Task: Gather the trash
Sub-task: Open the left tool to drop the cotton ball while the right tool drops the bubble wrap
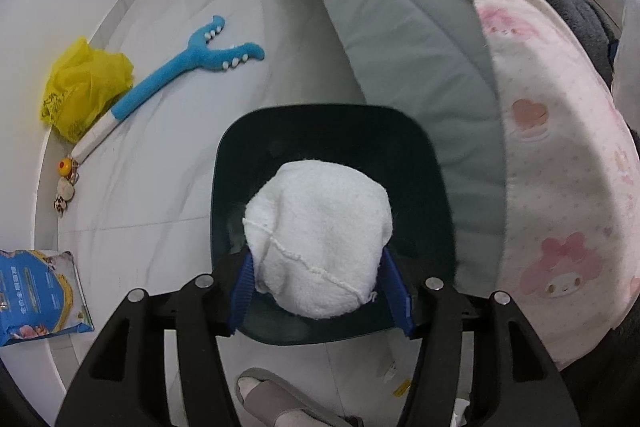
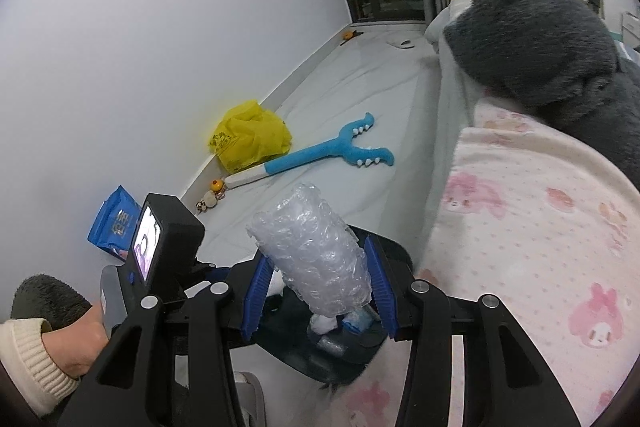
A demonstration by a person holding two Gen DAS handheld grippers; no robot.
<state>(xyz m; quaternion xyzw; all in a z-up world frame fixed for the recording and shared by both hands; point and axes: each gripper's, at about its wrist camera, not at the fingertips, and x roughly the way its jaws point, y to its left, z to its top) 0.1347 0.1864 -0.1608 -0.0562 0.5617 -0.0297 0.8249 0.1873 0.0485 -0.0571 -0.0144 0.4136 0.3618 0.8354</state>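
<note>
Bed: the mattress side (image 1: 420,39) and a pink cartoon-print blanket (image 1: 560,187) fill the 1 to 4 o'clock part of the left wrist view; a dark grey plush throw (image 2: 532,39) lies on top at 1 o'clock in the right wrist view.
Floor: pale tiles (image 1: 168,155) run along the white wall.
Trash bin: a dark bin (image 1: 320,131) stands open on the floor just beside the bed, at centre under both grippers.
Blue plush grabber toy: (image 1: 188,71) lies on the floor at 10 o'clock, its white handle end beside a yellow plastic bag (image 1: 86,87).
Blue packet: (image 1: 36,295) lies against the wall at 8 o'clock.
Left gripper: (image 1: 320,291) its blue pads are clamped on a white towel wad (image 1: 320,239), held over the bin's mouth.
Right gripper: (image 2: 320,283) its pads are clamped on a roll of bubble wrap (image 2: 316,251), above the bin; other scraps show inside.
Person: a hand (image 2: 76,343) in a cream cuff grips the left gripper's handle at 8 o'clock.
</note>
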